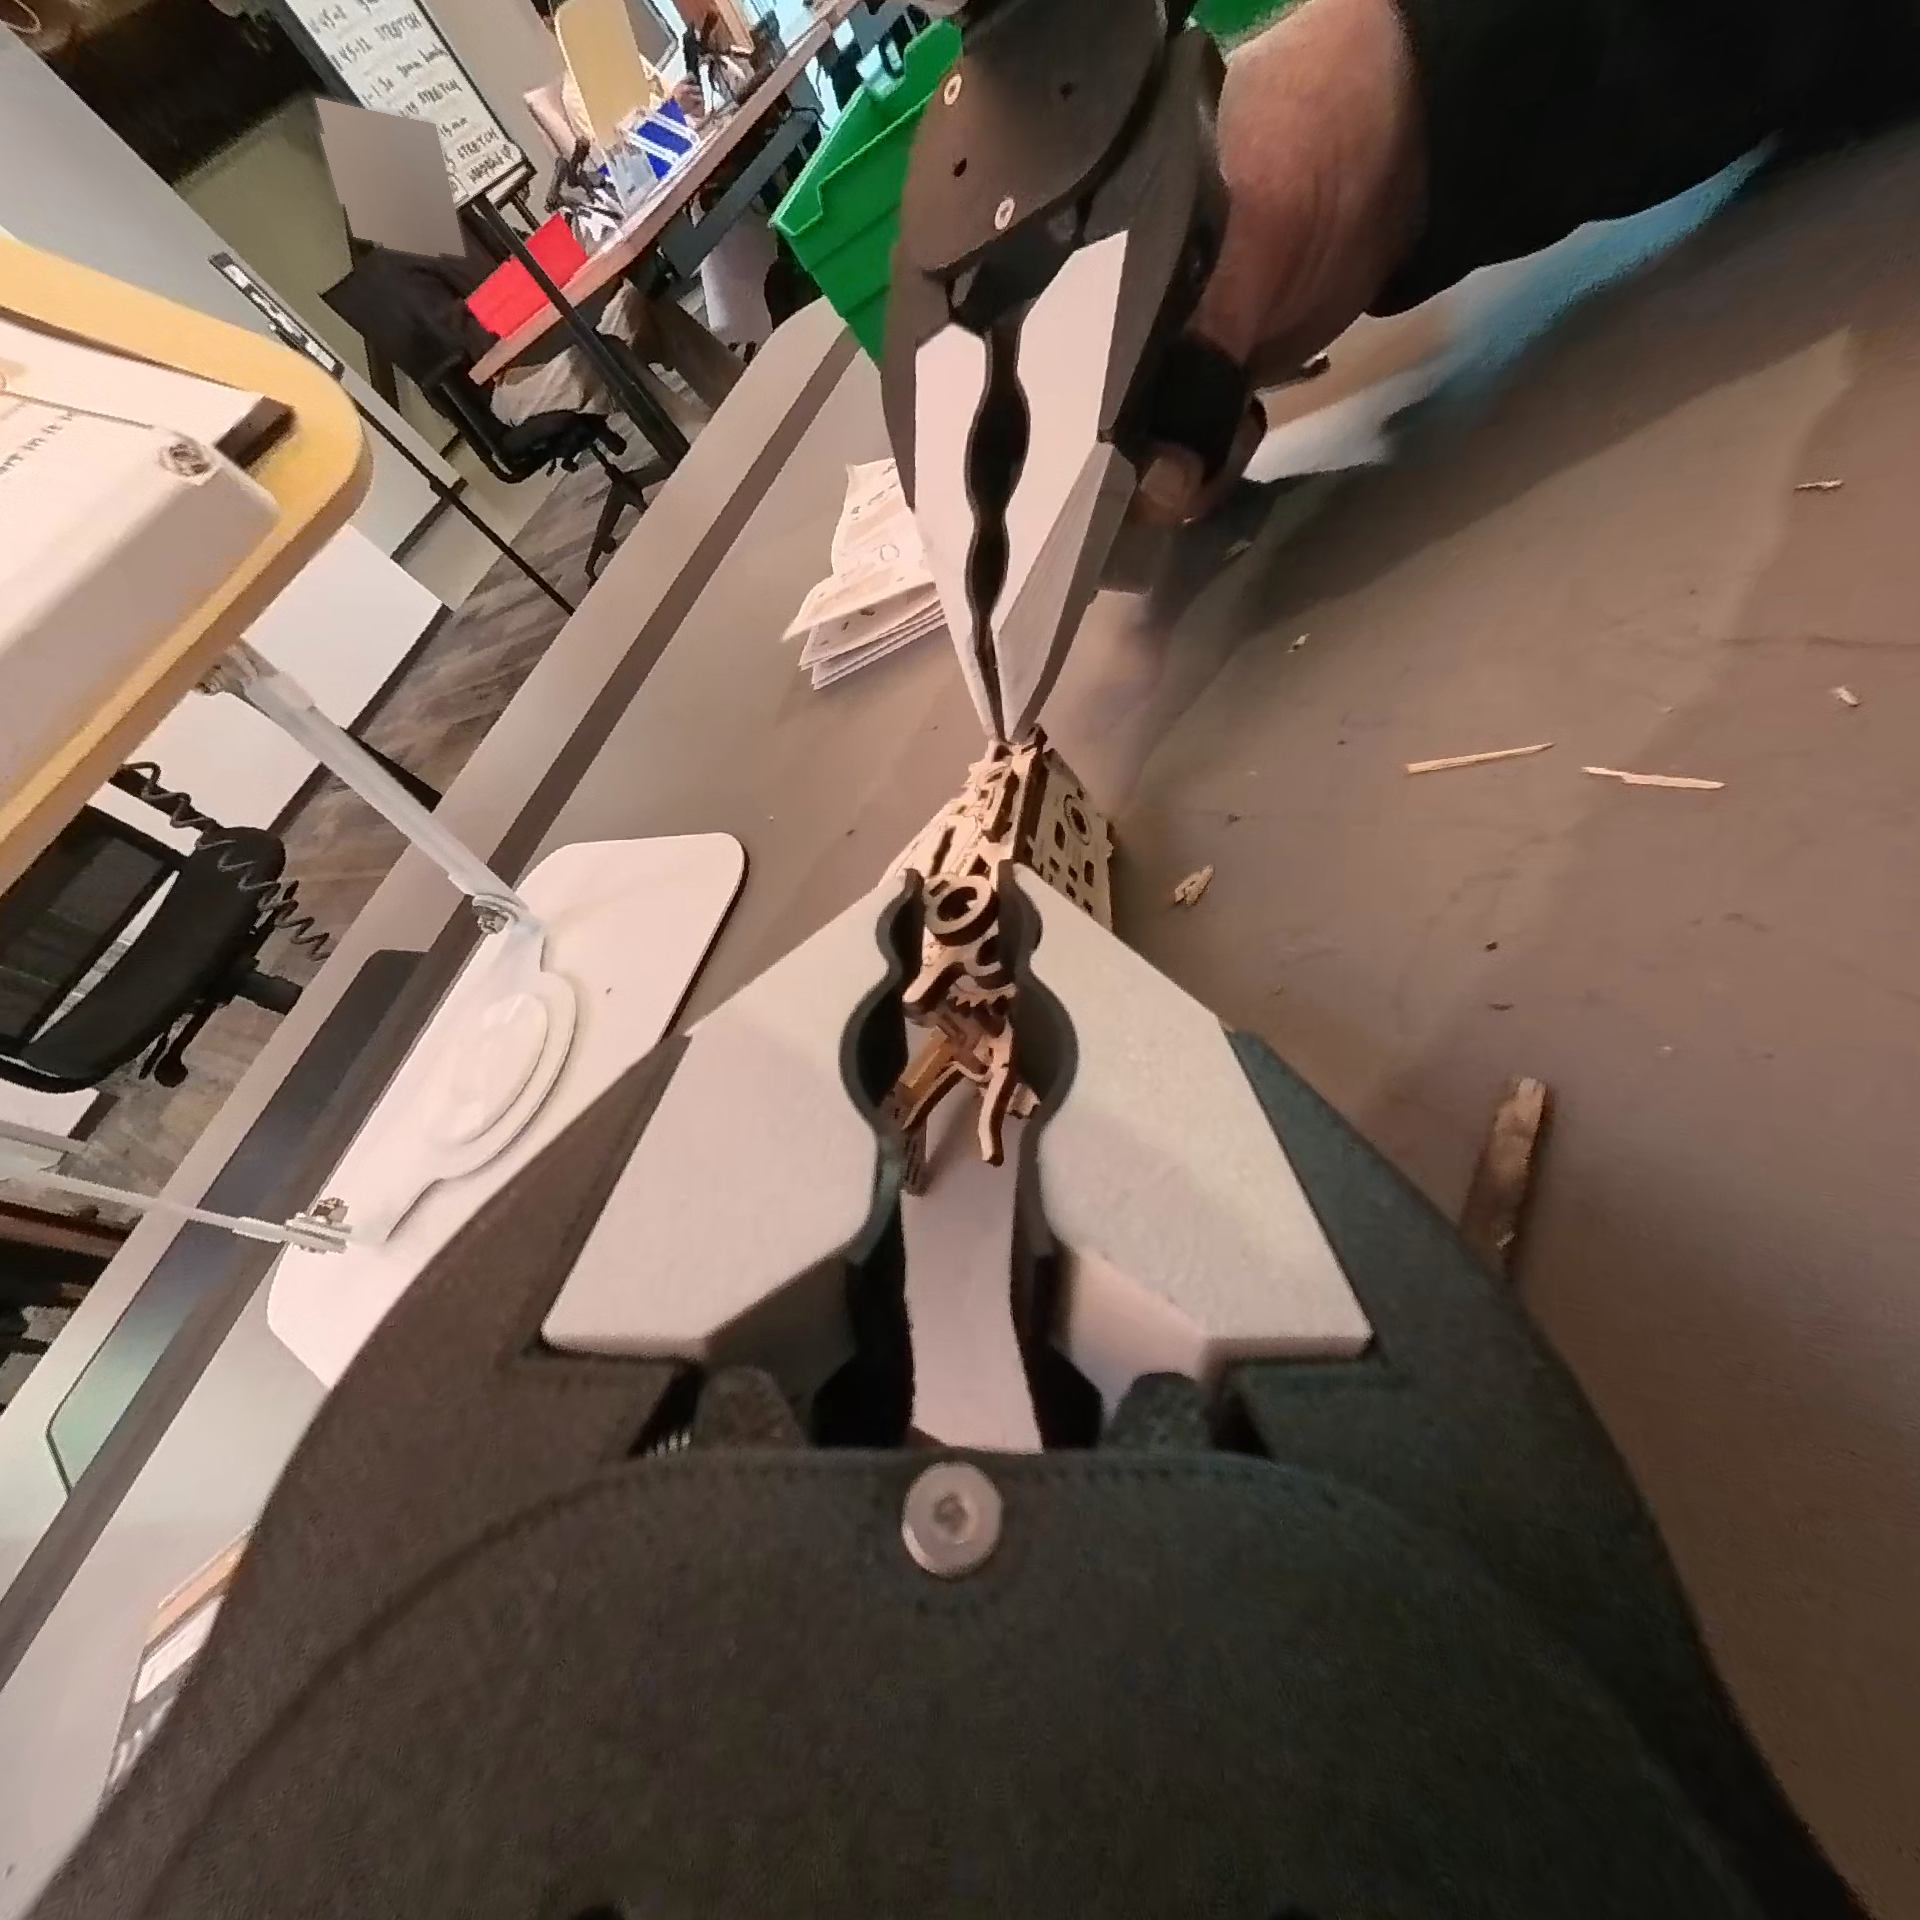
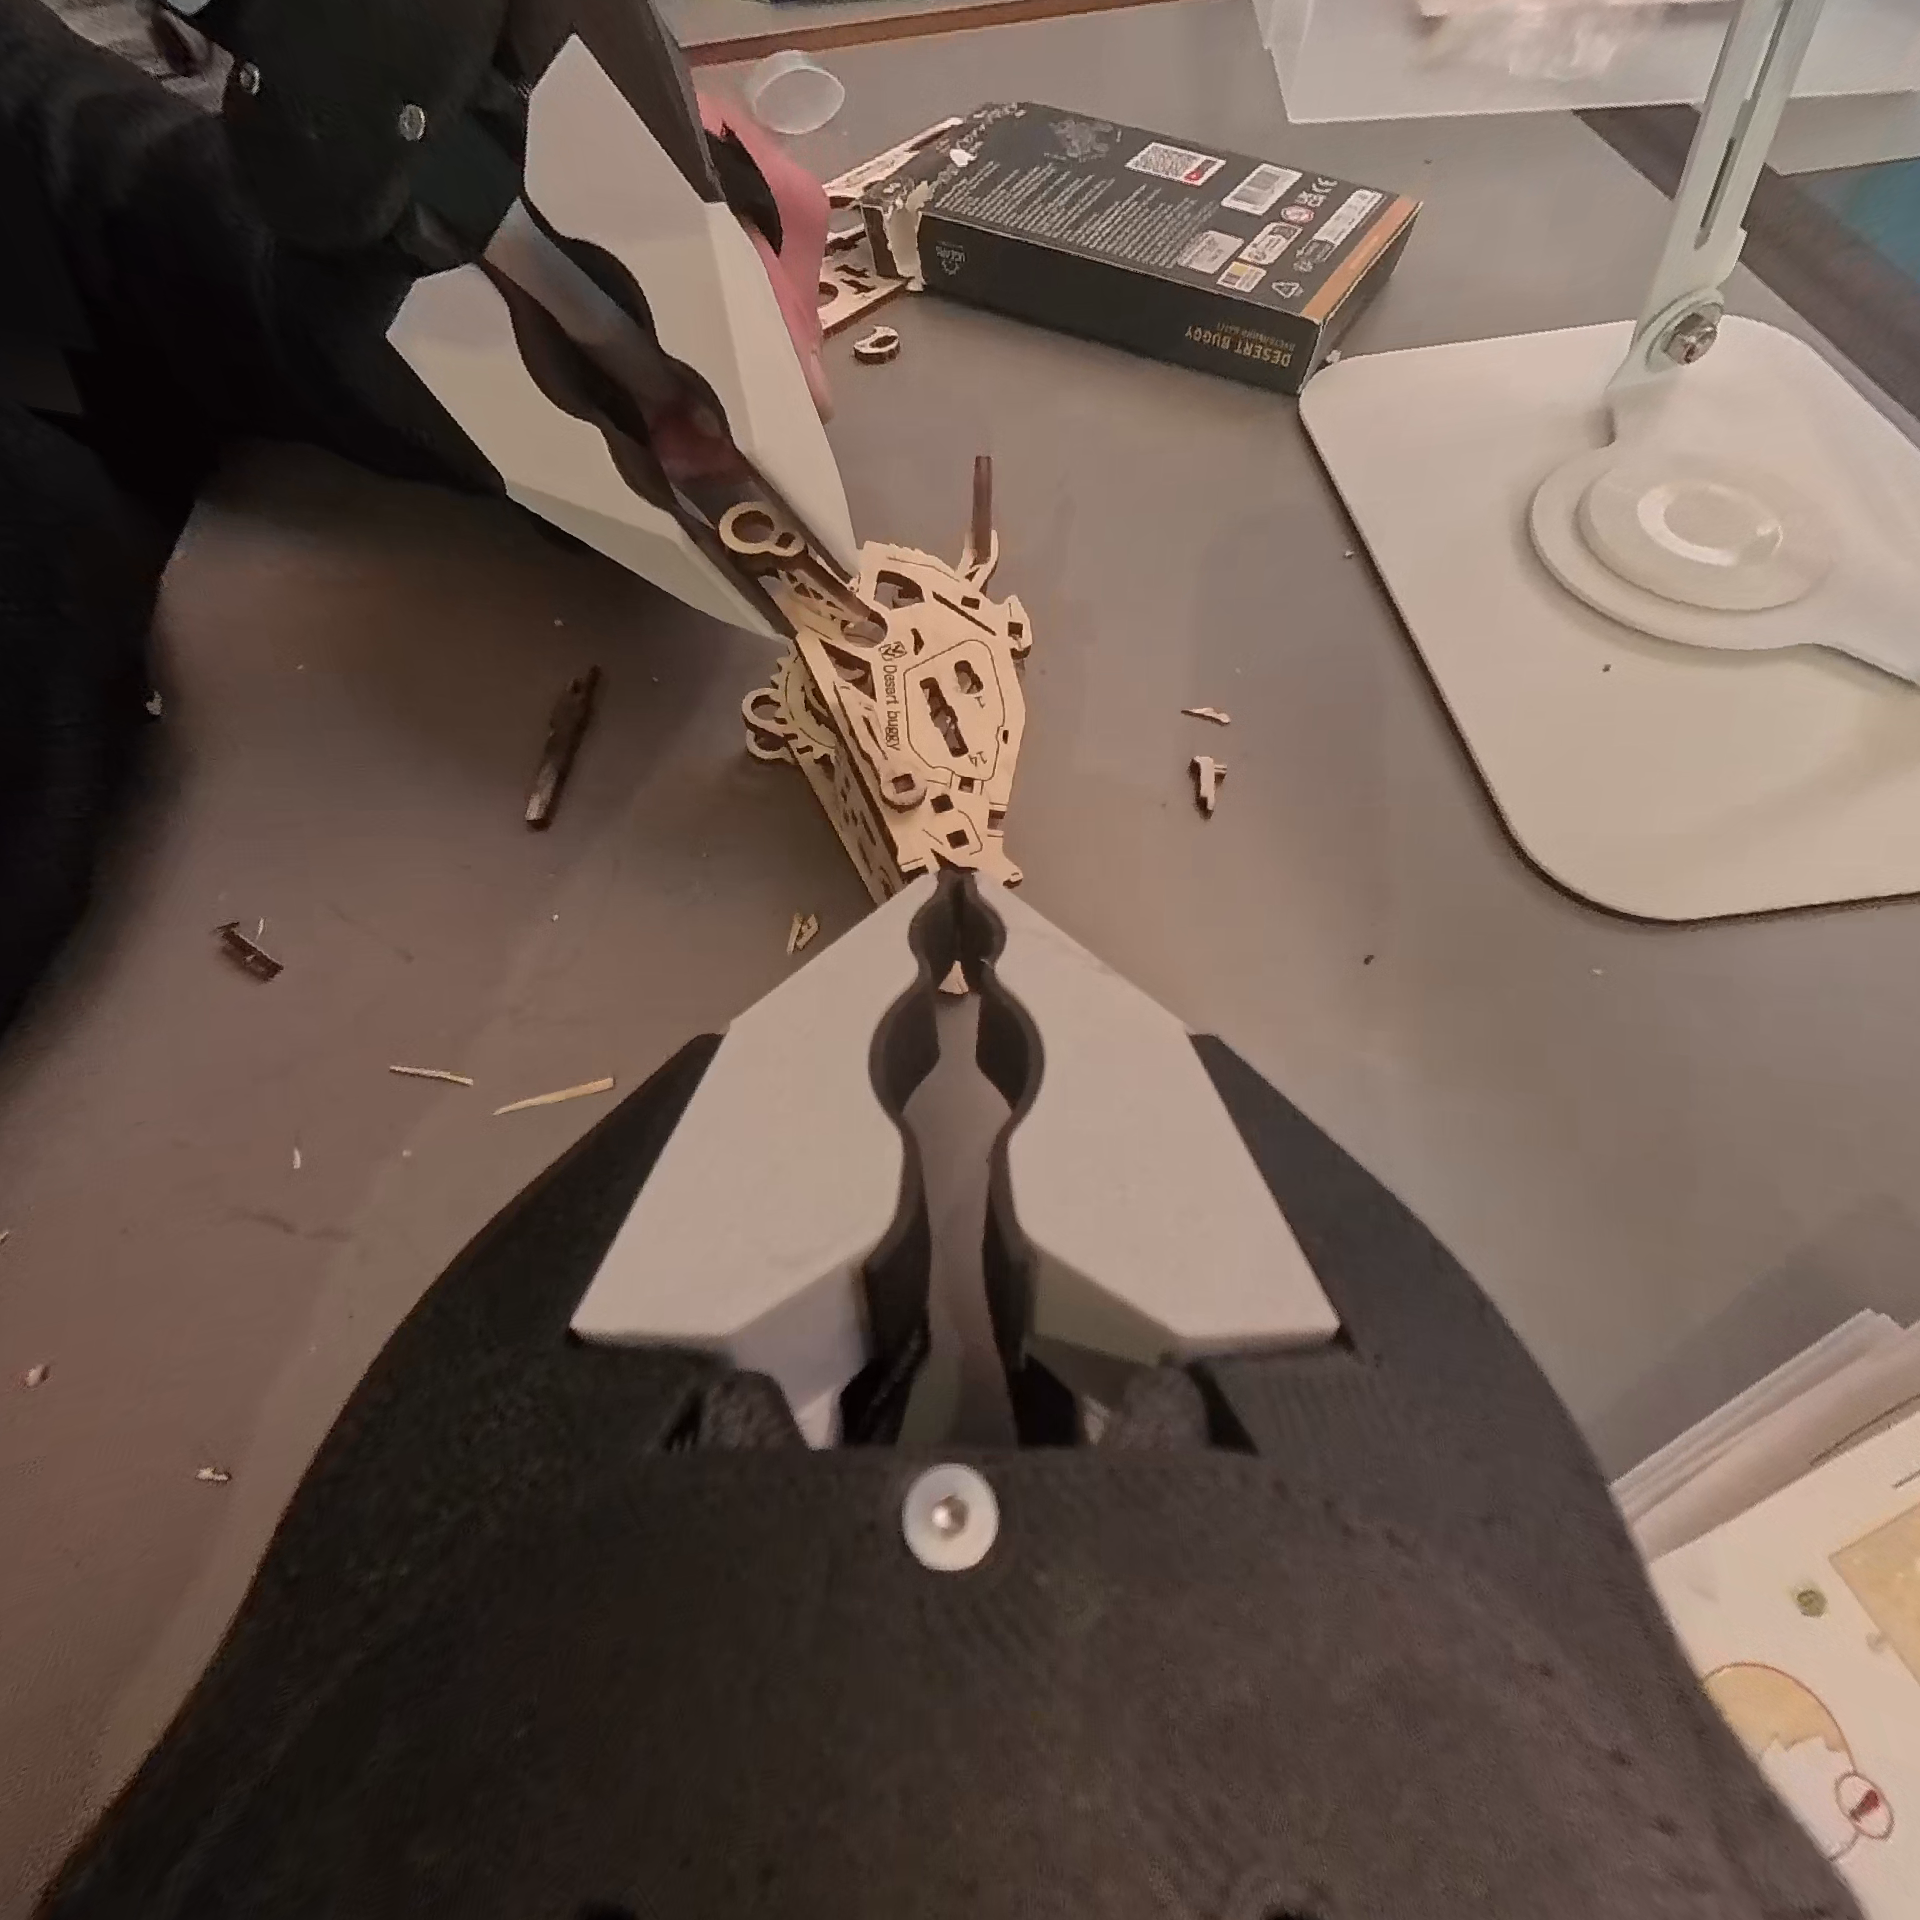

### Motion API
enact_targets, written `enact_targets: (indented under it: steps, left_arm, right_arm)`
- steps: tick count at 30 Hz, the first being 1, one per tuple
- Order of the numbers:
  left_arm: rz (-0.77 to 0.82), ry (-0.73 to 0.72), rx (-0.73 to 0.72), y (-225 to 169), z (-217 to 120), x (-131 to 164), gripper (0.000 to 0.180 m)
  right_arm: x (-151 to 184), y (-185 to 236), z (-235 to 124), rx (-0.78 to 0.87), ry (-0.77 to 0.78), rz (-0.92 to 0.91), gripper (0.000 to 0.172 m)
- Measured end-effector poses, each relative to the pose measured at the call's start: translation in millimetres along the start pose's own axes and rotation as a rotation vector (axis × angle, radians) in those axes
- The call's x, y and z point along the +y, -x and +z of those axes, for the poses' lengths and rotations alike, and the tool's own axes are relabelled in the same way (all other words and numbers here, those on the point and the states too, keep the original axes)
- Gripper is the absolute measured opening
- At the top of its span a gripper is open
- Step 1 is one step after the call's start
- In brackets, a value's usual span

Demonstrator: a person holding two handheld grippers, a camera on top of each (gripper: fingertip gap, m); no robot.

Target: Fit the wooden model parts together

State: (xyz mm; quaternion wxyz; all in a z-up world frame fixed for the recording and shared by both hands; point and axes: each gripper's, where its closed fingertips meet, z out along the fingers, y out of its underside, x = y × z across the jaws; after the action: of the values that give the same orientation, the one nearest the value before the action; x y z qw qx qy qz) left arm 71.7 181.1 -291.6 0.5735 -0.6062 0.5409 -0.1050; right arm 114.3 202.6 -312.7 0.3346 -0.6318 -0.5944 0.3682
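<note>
A partly built pale wooden model (image 1: 1070,831) stands on the grey table (image 1: 1558,987). My left gripper (image 1: 961,899) is shut on the model's ringed, geared end, which sits between its dark pads. My right gripper (image 1: 1003,717) comes in from the far side with its fingertips together, touching the model's opposite end. In the right wrist view the model (image 2: 935,717) lies just ahead of my right gripper (image 2: 956,883), whose pads are shut at the model's near edge. My left gripper (image 2: 805,613) clamps a ringed wooden part at the model's far end.
A black kit box (image 2: 1153,239) and loose wooden sheets lie behind the model. A white stand base (image 2: 1662,623) is on the right. A folded booklet (image 1: 873,592), a paper stack (image 2: 1787,1558), a dark stick (image 2: 561,743) and wood splinters (image 1: 1475,764) lie about. One gripper's finger ends stand about 6 centimetres off the other's. The dark stick (image 2: 561,743) lies around 10 centimetres away from my left fingertips.
</note>
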Motion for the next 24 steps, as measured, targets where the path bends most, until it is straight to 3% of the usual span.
enact_targets:
  steps: [24]
  left_arm:
    - [-0.004,-0.002,0.005,0.8,0.1,-0.6,0.011]
  right_arm:
    - [1.7,-3.7,-0.4,0.014,0.005,0.001,0.0]
